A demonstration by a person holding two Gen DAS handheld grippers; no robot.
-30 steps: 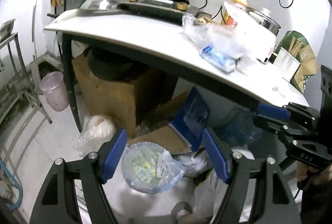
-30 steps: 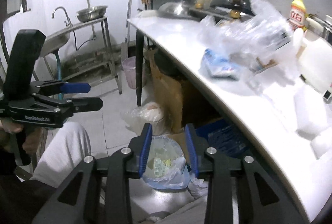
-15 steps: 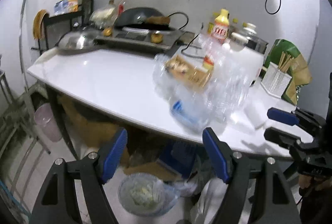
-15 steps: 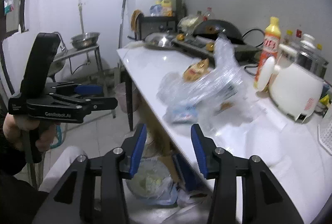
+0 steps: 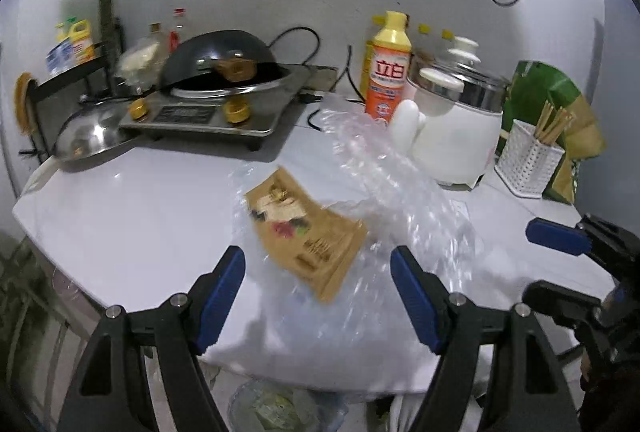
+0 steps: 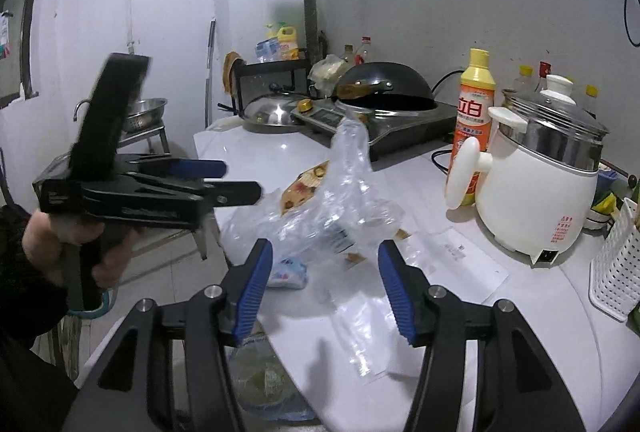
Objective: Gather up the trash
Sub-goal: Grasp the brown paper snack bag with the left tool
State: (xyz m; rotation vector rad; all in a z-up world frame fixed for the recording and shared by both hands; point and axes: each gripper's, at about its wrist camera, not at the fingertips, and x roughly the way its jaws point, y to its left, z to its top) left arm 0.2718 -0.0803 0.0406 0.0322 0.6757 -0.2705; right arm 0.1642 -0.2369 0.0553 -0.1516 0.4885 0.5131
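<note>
A crumpled heap of clear plastic bags (image 5: 400, 191) lies on the white counter (image 5: 132, 216), with a brown snack packet (image 5: 312, 236) among them. My left gripper (image 5: 318, 296) hovers open just short of that heap, and its pads touch nothing. My right gripper (image 6: 326, 288) is over the counter's near edge, its jaws opening, with nothing between them. Ahead of it lie the plastic heap (image 6: 344, 191), a small blue packet (image 6: 288, 274) and a flat clear wrapper (image 6: 360, 332). A bag-lined bin (image 6: 264, 380) stands on the floor below the counter edge.
At the back stand a hob with a dark wok (image 5: 224, 79), a steel lid (image 5: 92, 135), an orange detergent bottle (image 5: 390, 71), a white electric cooker (image 5: 456, 135) and a white chopstick basket (image 5: 528, 159). A person's hand (image 6: 60, 236) holds the left gripper (image 6: 240, 179).
Both grippers have risen from beside the bin below the counter to above the counter top. The right gripper's jaws have spread wider. The left jaws keep the same gap.
</note>
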